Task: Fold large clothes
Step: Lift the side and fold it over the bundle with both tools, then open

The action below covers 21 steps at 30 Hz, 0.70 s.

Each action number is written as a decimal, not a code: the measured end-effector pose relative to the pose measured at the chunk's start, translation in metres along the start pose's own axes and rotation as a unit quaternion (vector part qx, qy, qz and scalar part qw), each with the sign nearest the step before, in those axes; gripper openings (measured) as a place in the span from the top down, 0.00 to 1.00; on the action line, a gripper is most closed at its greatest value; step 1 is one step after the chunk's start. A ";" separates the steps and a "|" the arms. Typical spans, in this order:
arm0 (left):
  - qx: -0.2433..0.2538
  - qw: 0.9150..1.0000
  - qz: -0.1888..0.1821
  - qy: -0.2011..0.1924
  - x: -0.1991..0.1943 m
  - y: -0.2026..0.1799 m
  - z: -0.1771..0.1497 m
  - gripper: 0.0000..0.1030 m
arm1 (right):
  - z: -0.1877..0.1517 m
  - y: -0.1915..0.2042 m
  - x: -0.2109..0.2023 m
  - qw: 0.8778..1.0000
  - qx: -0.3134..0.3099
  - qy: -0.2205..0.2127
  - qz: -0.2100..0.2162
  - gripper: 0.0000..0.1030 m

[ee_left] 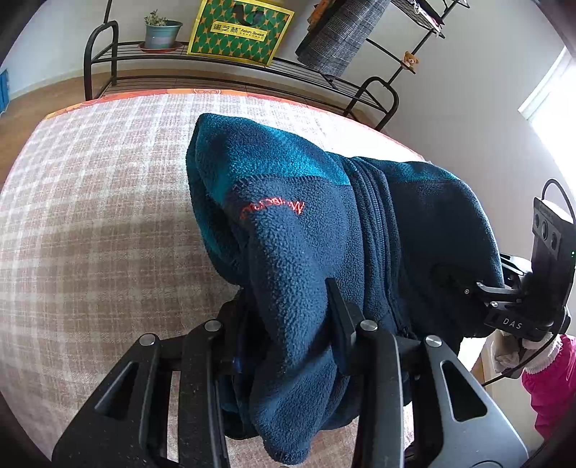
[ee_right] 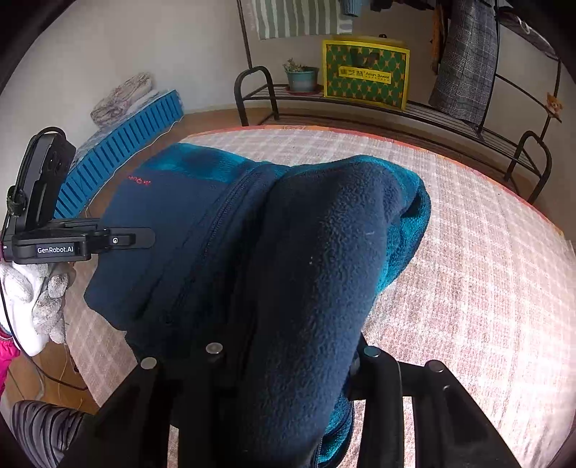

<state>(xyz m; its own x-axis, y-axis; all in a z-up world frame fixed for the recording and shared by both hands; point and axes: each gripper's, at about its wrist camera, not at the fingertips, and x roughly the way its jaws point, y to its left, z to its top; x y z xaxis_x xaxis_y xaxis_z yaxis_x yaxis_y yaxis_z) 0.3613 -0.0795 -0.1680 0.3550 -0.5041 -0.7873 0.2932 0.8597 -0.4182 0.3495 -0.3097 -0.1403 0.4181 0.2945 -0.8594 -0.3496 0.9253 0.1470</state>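
A navy and teal fleece jacket (ee_left: 298, 223) with a zip and an orange logo hangs bunched above the checked bedspread (ee_left: 90, 201). My left gripper (ee_left: 288, 306) is shut on one side of the jacket, fleece draped over its fingers. My right gripper (ee_right: 284, 345) is shut on the other side of the jacket (ee_right: 316, 244), its fingertips buried in the cloth. The right gripper also shows at the right edge of the left wrist view (ee_left: 504, 291), and the left gripper at the left edge of the right wrist view (ee_right: 140, 237). Both hold the jacket lifted, side by side.
A black metal rack (ee_left: 230, 72) stands behind the bed with a potted plant (ee_left: 160, 32), a green and yellow bag (ee_left: 241, 30) and hanging grey plaid clothes (ee_left: 342, 36). A blue slatted crate (ee_right: 118, 154) lies on the floor left of the bed.
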 end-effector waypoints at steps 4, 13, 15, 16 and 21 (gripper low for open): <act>0.008 1.000 -0.004 0.006 -0.001 -0.014 -0.003 0.66 | -0.006 0.000 -0.013 1.000 -0.014 -0.003 -0.006 0.65; 0.029 0.999 -0.021 0.005 -0.006 -0.043 -0.002 0.66 | -0.016 -0.025 -0.040 1.000 -0.009 -0.017 -0.017 0.65; 0.036 0.999 -0.025 0.004 -0.003 -0.053 0.001 0.66 | -0.022 -0.030 -0.047 1.000 -0.007 -0.021 -0.022 0.65; 0.037 0.999 -0.027 0.004 -0.002 -0.057 0.002 0.67 | -0.023 -0.034 -0.050 0.999 -0.005 -0.022 -0.024 0.65; 0.053 0.998 -0.036 0.005 0.009 -0.082 0.014 0.67 | -0.029 -0.057 -0.065 0.999 -0.001 -0.031 -0.036 0.65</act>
<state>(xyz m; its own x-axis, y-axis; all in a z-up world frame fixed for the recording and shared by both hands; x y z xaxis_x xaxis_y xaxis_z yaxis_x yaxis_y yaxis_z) 0.3525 -0.1553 -0.1346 0.3207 -0.5630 -0.7617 0.4105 0.8073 -0.4239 0.3183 -0.3886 -0.1068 0.4932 0.2424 -0.8354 -0.3186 0.9440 0.0859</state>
